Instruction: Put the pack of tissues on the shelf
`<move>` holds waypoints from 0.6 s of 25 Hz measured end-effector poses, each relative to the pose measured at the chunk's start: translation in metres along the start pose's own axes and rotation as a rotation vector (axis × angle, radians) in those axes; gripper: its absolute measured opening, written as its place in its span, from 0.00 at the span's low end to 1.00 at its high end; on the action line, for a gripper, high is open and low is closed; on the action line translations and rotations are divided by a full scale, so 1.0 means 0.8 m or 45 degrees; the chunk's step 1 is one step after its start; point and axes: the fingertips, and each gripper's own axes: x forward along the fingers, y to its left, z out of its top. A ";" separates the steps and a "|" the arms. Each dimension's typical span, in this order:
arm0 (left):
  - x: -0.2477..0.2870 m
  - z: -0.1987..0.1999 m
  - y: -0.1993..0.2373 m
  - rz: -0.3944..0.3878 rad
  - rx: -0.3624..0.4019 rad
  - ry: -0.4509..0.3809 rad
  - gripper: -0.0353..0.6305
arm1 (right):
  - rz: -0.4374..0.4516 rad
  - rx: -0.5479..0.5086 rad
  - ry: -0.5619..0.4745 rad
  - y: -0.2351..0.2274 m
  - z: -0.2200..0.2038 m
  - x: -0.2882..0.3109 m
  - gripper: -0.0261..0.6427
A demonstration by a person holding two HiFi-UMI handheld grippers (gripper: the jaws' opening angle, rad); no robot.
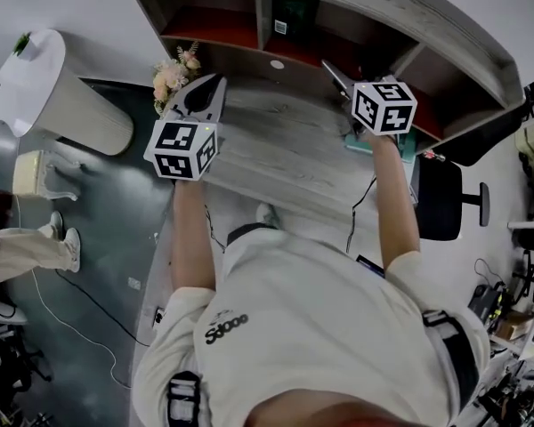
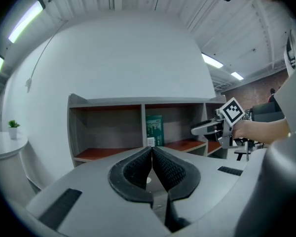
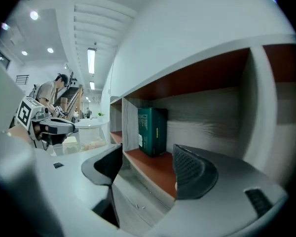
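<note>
The green pack of tissues [image 3: 153,131] stands upright on the red-brown board of the shelf [image 3: 153,169], in the middle compartment; it also shows as the green pack [image 1: 294,12] in the head view and the green pack [image 2: 154,130] in the left gripper view. My right gripper [image 3: 148,164] is open just in front of that compartment, with nothing between its jaws. It shows as the right gripper [image 1: 336,76] over the desk's far edge. My left gripper [image 2: 152,149] is shut and empty, farther left as the left gripper [image 1: 209,87] above the desk.
The grey wooden desk [image 1: 285,149] runs below the shelf unit [image 1: 409,25]. A bunch of flowers [image 1: 173,74] sits at its left end, a teal thing [image 1: 365,142] lies under my right hand. A white round table [image 1: 36,78], a black chair [image 1: 440,198] and a person's legs [image 1: 27,247] flank it.
</note>
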 end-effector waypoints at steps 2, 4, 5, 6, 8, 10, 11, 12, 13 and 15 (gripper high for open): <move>-0.023 0.006 -0.032 -0.006 0.007 0.000 0.08 | -0.001 -0.007 0.010 0.008 -0.005 -0.045 0.43; -0.047 0.011 -0.065 -0.014 0.013 0.001 0.08 | -0.011 -0.016 0.023 0.015 -0.012 -0.091 0.37; -0.059 0.013 -0.080 -0.018 0.014 0.000 0.08 | -0.017 -0.016 0.031 0.018 -0.016 -0.113 0.36; -0.070 0.015 -0.095 -0.022 0.013 -0.001 0.08 | -0.022 -0.013 0.038 0.020 -0.020 -0.135 0.34; -0.091 0.018 -0.126 -0.031 0.013 -0.004 0.08 | -0.027 -0.013 0.043 0.027 -0.028 -0.178 0.26; -0.112 0.020 -0.156 -0.043 0.020 -0.005 0.08 | -0.033 -0.028 0.038 0.034 -0.032 -0.220 0.11; -0.122 0.021 -0.170 -0.049 0.025 -0.006 0.08 | -0.038 -0.041 0.035 0.038 -0.033 -0.240 0.05; -0.131 0.023 -0.183 -0.055 0.027 -0.008 0.08 | -0.043 -0.058 0.033 0.042 -0.033 -0.259 0.05; -0.141 0.025 -0.196 -0.060 0.028 -0.010 0.08 | -0.048 -0.079 0.031 0.047 -0.032 -0.279 0.05; -0.160 0.028 -0.220 -0.068 0.029 -0.018 0.08 | -0.058 -0.124 0.025 0.058 -0.029 -0.316 0.05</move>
